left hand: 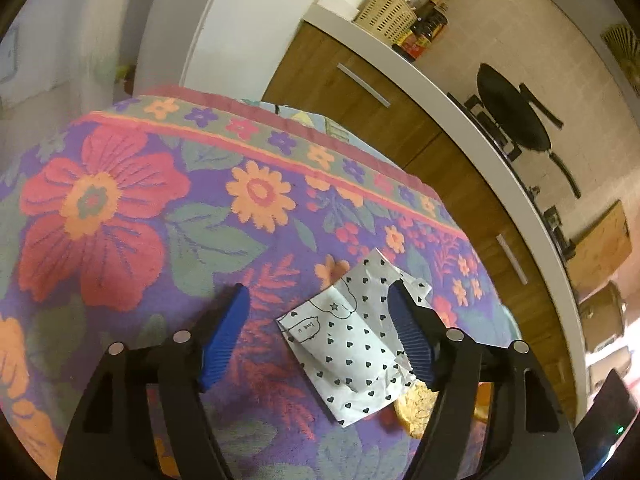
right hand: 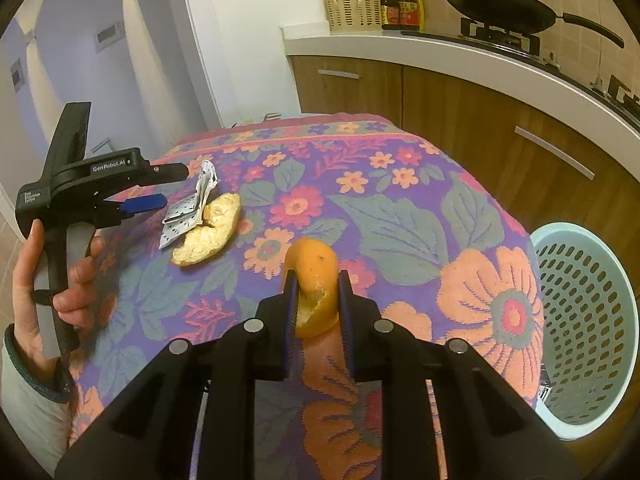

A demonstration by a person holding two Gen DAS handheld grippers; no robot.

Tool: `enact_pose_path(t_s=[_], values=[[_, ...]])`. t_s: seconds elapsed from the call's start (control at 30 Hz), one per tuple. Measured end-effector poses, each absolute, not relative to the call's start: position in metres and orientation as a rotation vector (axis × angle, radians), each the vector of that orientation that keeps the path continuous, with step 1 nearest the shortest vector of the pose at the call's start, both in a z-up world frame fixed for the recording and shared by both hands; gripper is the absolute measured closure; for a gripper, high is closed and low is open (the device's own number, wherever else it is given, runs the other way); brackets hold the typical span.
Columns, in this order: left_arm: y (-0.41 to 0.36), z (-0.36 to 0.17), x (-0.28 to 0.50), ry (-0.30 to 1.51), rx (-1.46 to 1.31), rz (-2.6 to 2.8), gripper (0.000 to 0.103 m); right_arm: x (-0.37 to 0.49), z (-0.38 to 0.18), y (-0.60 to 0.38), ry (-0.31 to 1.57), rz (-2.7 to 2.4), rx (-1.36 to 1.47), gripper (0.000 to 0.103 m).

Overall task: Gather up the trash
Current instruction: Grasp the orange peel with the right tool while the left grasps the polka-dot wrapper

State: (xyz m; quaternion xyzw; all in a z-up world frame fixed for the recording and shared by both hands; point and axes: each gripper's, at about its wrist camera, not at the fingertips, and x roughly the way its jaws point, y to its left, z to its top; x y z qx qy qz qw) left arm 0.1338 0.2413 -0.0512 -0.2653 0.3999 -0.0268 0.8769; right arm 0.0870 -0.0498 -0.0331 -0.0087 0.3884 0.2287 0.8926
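you had right gripper (right hand: 318,304) clenched on peel (right hand: 314,280), raised over cloth (right hand: 400,216), likely bound for bin (right hand: 580,320) beside table; left gripper (left hand: 320,336) gaped around wrapper (left hand: 348,344), ready to pinch; second peel (right hand: 212,232) lay touching wrapper

Woven tablecloth (right hand: 400,216), perforated plastic basket (right hand: 584,320)

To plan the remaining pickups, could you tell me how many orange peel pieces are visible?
2: one orange peel clamped in the right gripper; another peel on the tablecloth beside the paper wrapper. More may be hidden.
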Motion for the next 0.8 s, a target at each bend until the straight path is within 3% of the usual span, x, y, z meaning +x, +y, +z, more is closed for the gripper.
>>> enact_pose_path(t_s=[0.2, 0.53, 0.6, 0.63, 0.7, 0.73, 0.8], values=[[0.222, -0.043, 0.129, 0.839, -0.482, -0.108, 0.034, 0.087, -0.033, -0.051, 0.803, 0.48, -0.007, 0.087], [0.14, -0.038, 0.138, 0.849, -0.067, 0.058, 0.033, 0.087, -0.031, -0.058, 0.79, 0.496, 0.032, 0.087], [0.132, -0.045, 0.142, 0.865, -0.013, 0.083, 0.04, 0.086, -0.03, -0.057, 0.787, 0.497, 0.031, 0.087], [0.132, -0.047, 0.142, 0.874, -0.014, 0.085, 0.052, 0.086, -0.03, -0.058, 0.785, 0.498, 0.031, 0.087], [0.137, -0.047, 0.141, 0.868, -0.039, 0.088, 0.062, 0.086, -0.03, -0.059, 0.783, 0.499, 0.032, 0.087], [0.14, -0.046, 0.139, 0.868, -0.059, 0.074, 0.073, 0.086, -0.03, -0.06, 0.783, 0.499, 0.036, 0.087], [0.145, -0.043, 0.136, 0.858, -0.087, 0.074, 0.078, 0.087, -0.03, -0.061, 0.785, 0.503, 0.042, 0.087]])
